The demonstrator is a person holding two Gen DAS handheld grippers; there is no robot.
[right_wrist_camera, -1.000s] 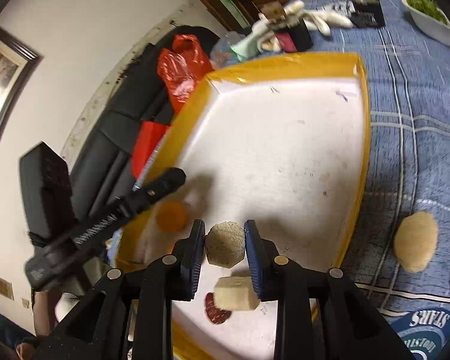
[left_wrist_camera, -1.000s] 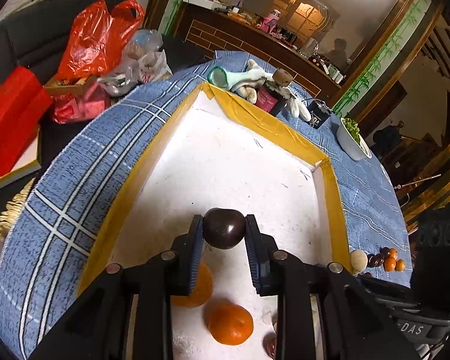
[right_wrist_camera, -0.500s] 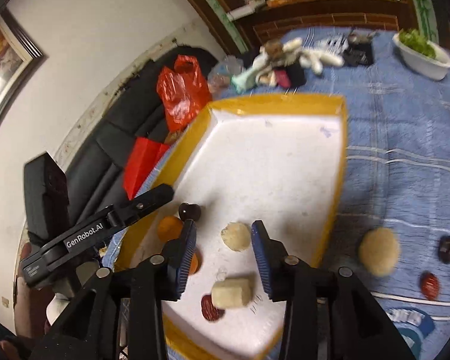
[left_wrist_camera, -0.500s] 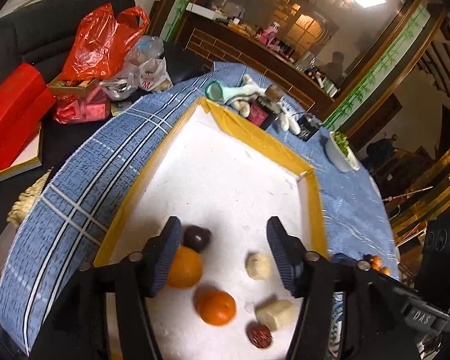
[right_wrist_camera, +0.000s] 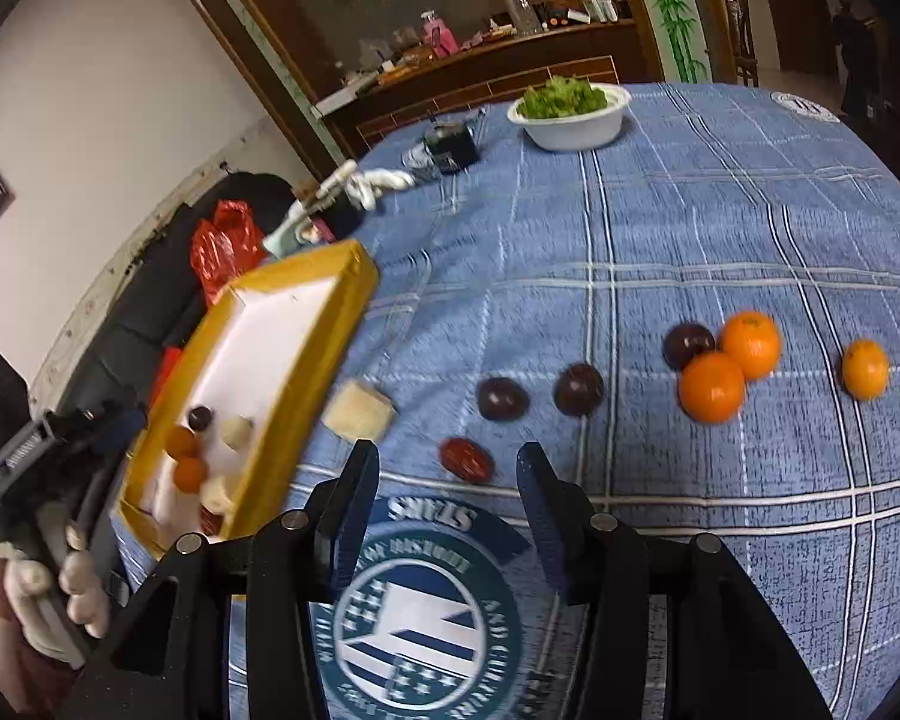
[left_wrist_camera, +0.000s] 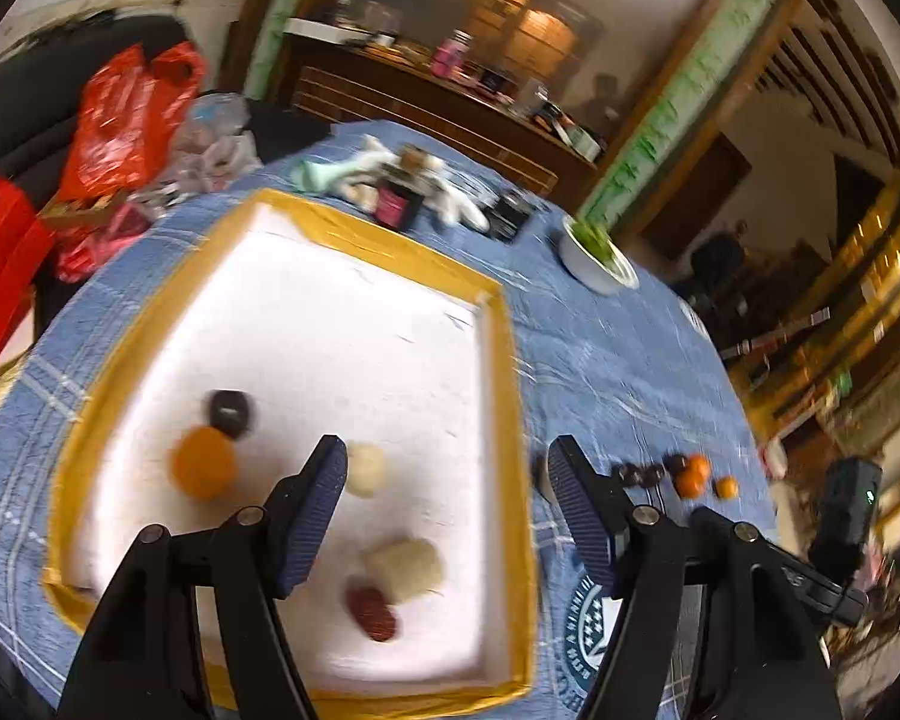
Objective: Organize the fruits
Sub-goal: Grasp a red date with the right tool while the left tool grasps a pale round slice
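blue checked cloth [right_wrist_camera: 660, 228] | tray [left_wrist_camera: 510, 396] fruit blurred | both grippers' jaws just opened, empty

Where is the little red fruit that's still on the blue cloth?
In the right wrist view, the red fruit lies on the tablecloth just ahead of the open right gripper, below a dark plum and right of the tray.

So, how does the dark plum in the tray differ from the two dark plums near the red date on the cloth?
The plum in the tray is already placed on the white floor beside an orange; the two plums on the cloth lie unsorted on blue fabric. The first touches fruit; those two lie apart. All are dark and round.
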